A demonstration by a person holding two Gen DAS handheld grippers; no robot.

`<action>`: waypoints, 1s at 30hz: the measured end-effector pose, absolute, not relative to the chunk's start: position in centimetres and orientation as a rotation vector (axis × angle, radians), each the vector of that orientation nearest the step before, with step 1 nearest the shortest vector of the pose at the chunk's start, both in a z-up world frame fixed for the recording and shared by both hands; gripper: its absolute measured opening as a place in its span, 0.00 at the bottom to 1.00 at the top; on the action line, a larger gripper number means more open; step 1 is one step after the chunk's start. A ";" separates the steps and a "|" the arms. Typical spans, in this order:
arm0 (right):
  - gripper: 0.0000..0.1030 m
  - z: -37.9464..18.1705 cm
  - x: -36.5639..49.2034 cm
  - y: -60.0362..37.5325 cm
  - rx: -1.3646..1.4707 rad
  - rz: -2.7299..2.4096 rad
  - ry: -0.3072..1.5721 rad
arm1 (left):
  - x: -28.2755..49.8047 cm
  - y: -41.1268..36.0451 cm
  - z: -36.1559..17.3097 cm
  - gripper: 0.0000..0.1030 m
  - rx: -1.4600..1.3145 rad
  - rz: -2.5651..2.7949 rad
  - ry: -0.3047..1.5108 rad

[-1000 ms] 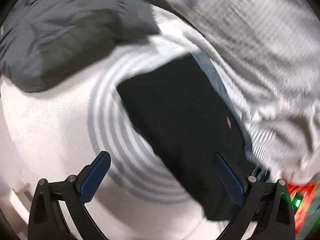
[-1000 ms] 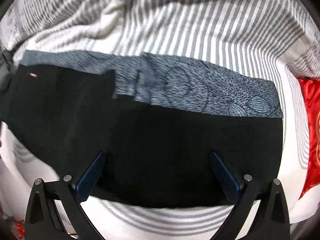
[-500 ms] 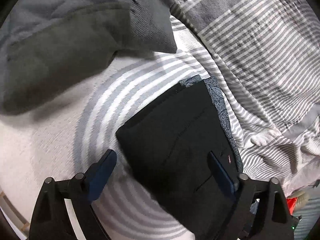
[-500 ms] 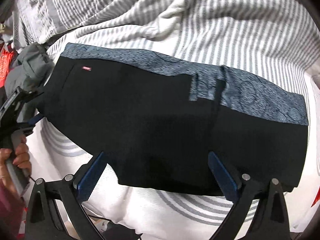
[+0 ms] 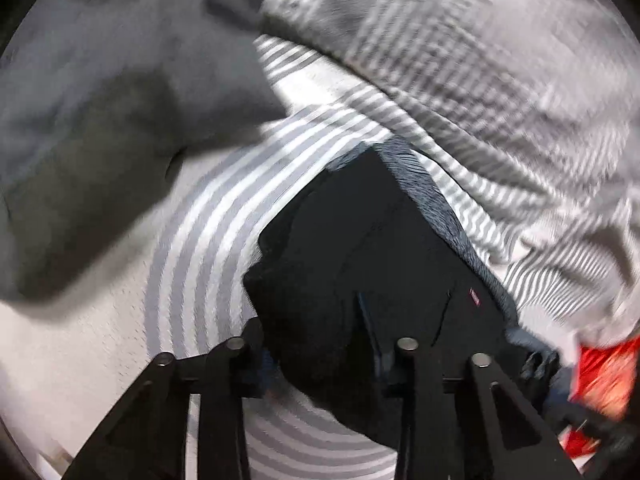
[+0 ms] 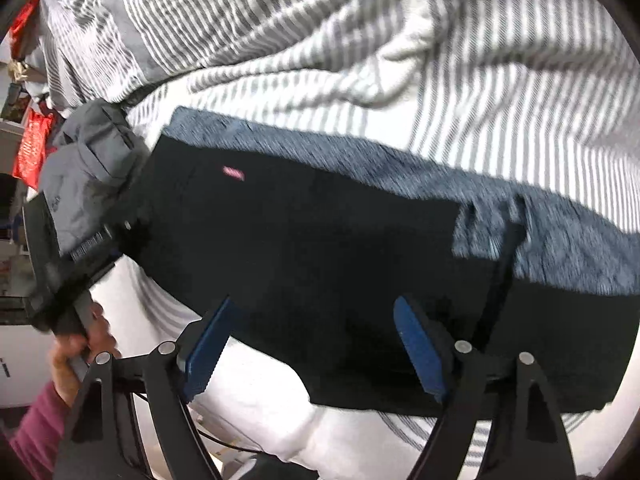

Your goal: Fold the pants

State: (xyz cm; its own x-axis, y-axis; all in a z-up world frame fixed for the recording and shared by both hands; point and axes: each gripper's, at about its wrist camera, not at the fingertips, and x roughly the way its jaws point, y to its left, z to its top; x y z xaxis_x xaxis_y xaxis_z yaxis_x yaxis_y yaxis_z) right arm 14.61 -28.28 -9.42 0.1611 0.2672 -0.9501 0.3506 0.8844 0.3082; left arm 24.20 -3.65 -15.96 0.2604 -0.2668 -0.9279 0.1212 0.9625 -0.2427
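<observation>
on the striped bedsheet (image 6: 500, 128), black pants (image 6: 320, 248) between closing left claw (image 5: 320, 344)

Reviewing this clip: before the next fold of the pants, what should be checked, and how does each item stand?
1. Left tongs on the pants end: closing, fabric bunched between the fingers; firm pinch cannot tell.
2. Right tongs on the near edge: closing, pads not yet pressing; not ok.
3. Pants lie flat on the bedsheet: ok, apart from the bunched left end.
4. Blue patterned cloth clear of the fold: not ok, it lies under the far edge.
5. Grey pillow clear of the pants: ok.
</observation>
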 end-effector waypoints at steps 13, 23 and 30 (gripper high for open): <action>0.87 -9.0 29.4 -23.9 0.585 0.203 1.592 | 21.1 -9.0 -12.3 0.34 0.251 -0.389 1.084; 0.93 -12.4 37.2 -14.5 0.313 0.311 1.794 | 20.4 -10.1 -11.6 0.34 0.314 -0.451 1.036; 0.70 -16.3 37.2 -10.5 0.194 0.320 1.916 | 20.6 -9.1 -11.5 0.34 0.288 -0.449 1.038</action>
